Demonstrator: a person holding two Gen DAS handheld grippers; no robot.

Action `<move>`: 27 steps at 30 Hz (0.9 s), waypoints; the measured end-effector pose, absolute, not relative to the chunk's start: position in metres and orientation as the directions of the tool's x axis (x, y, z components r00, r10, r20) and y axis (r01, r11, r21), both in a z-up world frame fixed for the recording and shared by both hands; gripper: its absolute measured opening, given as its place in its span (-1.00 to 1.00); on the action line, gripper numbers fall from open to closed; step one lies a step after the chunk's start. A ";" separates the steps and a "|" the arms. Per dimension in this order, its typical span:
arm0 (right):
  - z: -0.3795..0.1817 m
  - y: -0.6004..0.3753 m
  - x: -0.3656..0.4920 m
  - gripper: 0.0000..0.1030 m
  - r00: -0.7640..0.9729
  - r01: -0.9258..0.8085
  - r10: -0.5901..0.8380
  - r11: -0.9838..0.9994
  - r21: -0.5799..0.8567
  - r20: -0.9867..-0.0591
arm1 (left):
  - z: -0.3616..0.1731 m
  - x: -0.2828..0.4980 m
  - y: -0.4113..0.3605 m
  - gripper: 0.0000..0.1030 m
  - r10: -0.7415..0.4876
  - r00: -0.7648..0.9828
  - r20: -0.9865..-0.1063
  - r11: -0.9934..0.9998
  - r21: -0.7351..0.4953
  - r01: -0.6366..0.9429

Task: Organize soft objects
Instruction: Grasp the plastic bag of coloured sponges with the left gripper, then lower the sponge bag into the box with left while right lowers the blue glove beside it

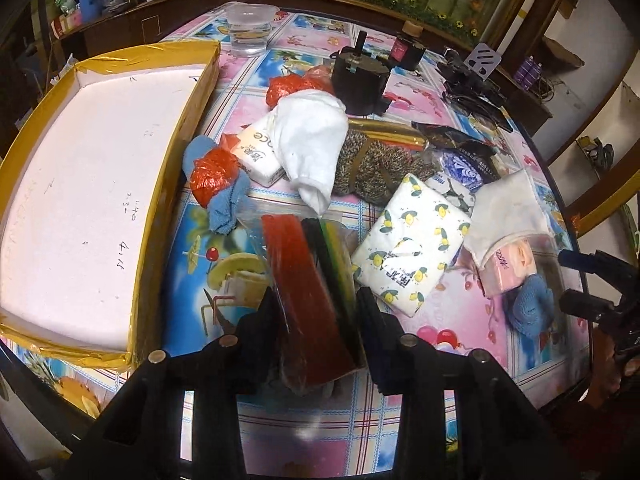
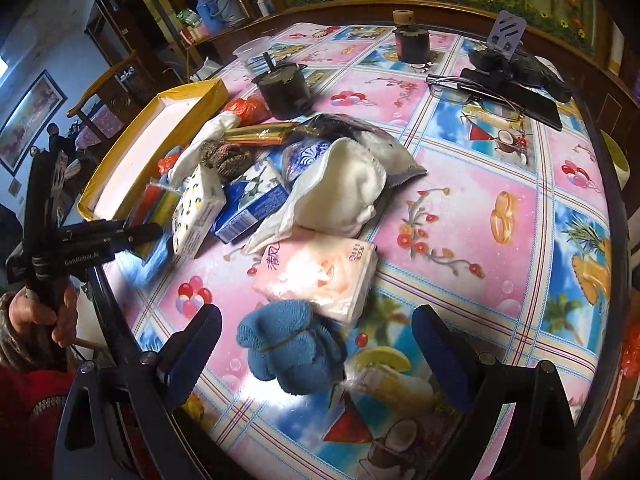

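Observation:
My left gripper (image 1: 318,300) is shut on a clear bag of red, black, yellow and green strips (image 1: 292,248), held just above the tablecloth next to the yellow-taped foam box (image 1: 176,184). Beyond it lie a lemon-print tissue pack (image 1: 412,248), a white sock (image 1: 308,136), a knitted grey roll (image 1: 368,164) and a blue cloth wrapped in red plastic (image 1: 212,176). My right gripper (image 2: 316,316) stands open over a rolled blue towel (image 2: 292,352), which touches a pink tissue pack (image 2: 320,276). A white cloth (image 2: 344,192) lies behind that pack.
A plastic cup of water (image 1: 250,28) and a black pot (image 1: 360,80) stand at the back. Glasses (image 2: 460,92) and a phone stand (image 2: 508,36) sit far right. The round table's dark rim (image 2: 616,216) curves close on the right. A person's hand (image 2: 60,312) grips the left tool.

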State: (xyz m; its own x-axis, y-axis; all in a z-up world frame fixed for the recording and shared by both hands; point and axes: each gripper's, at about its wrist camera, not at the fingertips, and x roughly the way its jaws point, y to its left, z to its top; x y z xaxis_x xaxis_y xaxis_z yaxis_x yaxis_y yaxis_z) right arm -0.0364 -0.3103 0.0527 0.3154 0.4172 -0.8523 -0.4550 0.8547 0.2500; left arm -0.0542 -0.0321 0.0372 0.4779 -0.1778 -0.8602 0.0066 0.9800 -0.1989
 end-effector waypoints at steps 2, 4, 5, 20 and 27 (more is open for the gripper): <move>0.050 -0.306 -0.039 0.90 0.303 -0.470 0.413 0.849 0.243 -0.859 | 0.045 -0.056 -0.033 -0.27 -0.177 0.499 -0.848 0.980 -0.200 0.006; 0.045 -0.301 -0.042 0.90 0.287 -0.482 0.411 0.843 0.241 -0.865 | 0.049 -0.057 -0.034 -0.27 -0.176 0.509 -0.843 0.980 -0.200 0.008; 0.042 -0.294 -0.044 0.90 0.280 -0.496 0.398 0.839 0.224 -0.874 | 0.050 -0.058 -0.035 -0.27 -0.179 0.511 -0.841 0.979 -0.204 0.007; 0.060 -0.302 -0.047 -0.11 0.283 -0.543 0.473 0.796 0.267 -0.834 | 0.082 -0.065 -0.040 -0.27 -0.191 0.579 -0.793 0.976 -0.216 0.027; 0.089 -0.320 -0.034 -0.11 0.355 -0.506 0.508 0.810 0.295 -0.785 | 0.097 -0.066 -0.037 -0.27 -0.187 0.608 -0.772 0.975 -0.223 0.016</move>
State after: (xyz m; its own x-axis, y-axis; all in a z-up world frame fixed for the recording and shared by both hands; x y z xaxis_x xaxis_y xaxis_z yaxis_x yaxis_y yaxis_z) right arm -0.0336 -0.3202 0.0885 0.3555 0.5081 -0.7845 -0.5061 0.8103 0.2955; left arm -0.0658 -0.0373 0.0972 0.6082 -0.1868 -0.7715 0.0160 0.9746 -0.2234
